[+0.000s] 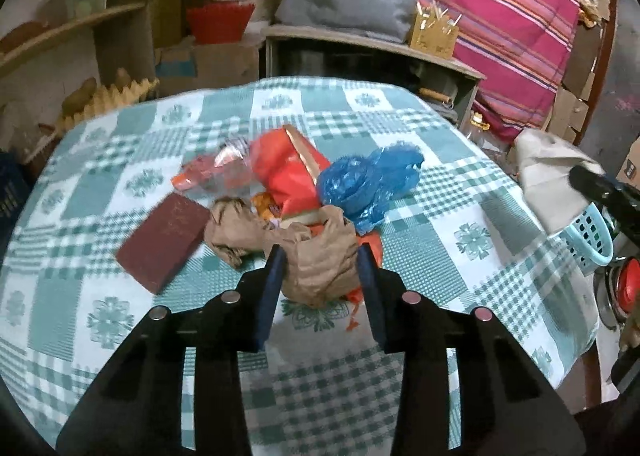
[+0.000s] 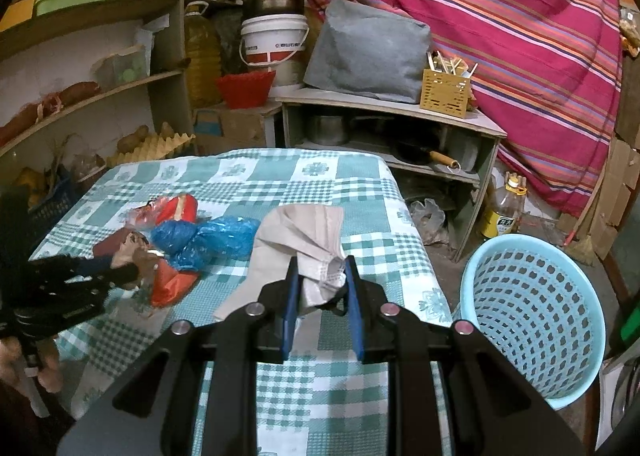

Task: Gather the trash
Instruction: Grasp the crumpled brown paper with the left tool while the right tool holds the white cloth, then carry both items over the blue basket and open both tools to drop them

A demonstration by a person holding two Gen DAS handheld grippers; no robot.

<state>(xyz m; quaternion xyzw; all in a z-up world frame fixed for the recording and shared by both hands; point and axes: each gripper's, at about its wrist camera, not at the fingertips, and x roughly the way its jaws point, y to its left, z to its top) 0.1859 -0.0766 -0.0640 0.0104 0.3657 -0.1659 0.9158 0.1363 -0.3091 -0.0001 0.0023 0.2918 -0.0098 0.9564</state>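
Crumpled brown paper [image 1: 320,256] is clamped in the left gripper [image 1: 320,260] jaws, beige cloth [image 2: 304,240] in the right gripper [image 2: 320,276], so both should probably be lifted clear before the basket [image 2: 532,316].

Black claw [image 1: 322,256] — blue pads [image 1: 269,296]

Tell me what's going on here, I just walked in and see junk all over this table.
A person is clearing trash with two handheld grippers. The left gripper is closed on a crumpled brown paper bag in the pile. The right gripper holds a beige cloth bag near the blue basket.
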